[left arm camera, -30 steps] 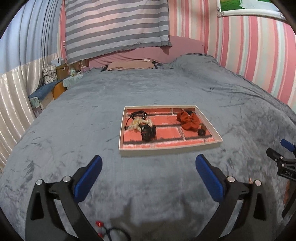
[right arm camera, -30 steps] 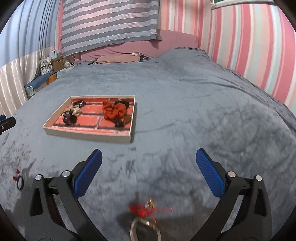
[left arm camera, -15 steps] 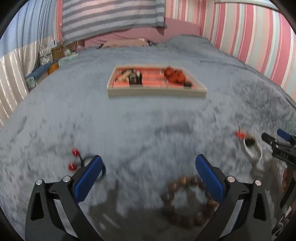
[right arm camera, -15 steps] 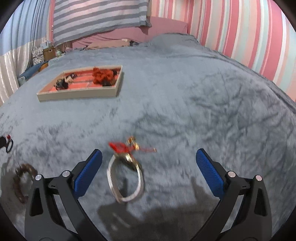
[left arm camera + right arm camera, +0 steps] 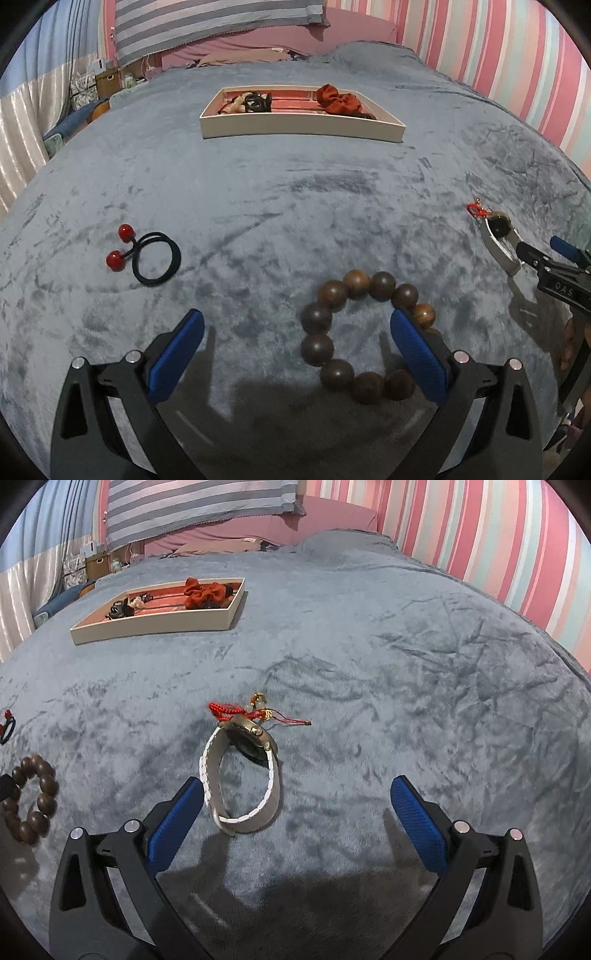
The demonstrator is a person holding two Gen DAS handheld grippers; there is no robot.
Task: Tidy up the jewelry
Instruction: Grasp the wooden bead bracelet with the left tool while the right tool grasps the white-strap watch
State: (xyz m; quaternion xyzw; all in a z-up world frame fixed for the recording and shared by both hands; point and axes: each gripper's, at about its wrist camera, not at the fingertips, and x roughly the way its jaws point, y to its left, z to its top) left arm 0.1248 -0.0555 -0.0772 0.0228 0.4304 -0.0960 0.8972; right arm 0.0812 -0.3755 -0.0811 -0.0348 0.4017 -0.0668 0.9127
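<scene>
Both grippers have dropped lower toward the grey blanket (image 5: pixel 258 206). Left gripper (image 5: pixel 295 350) jaws wide apart, its right pad at the wooden bead bracelet (image 5: pixel 332 332). Right gripper (image 5: pixel 295 816) jaws apart, left pad beside the watch (image 5: pixel 240 775). Black hair tie (image 5: pixel 155 262) lies left; tray (image 5: pixel 295 125) well beyond.

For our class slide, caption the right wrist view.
Open right gripper hovers by white-strapped wristwatch and red cord bracelet on blue-grey blanket.
</scene>
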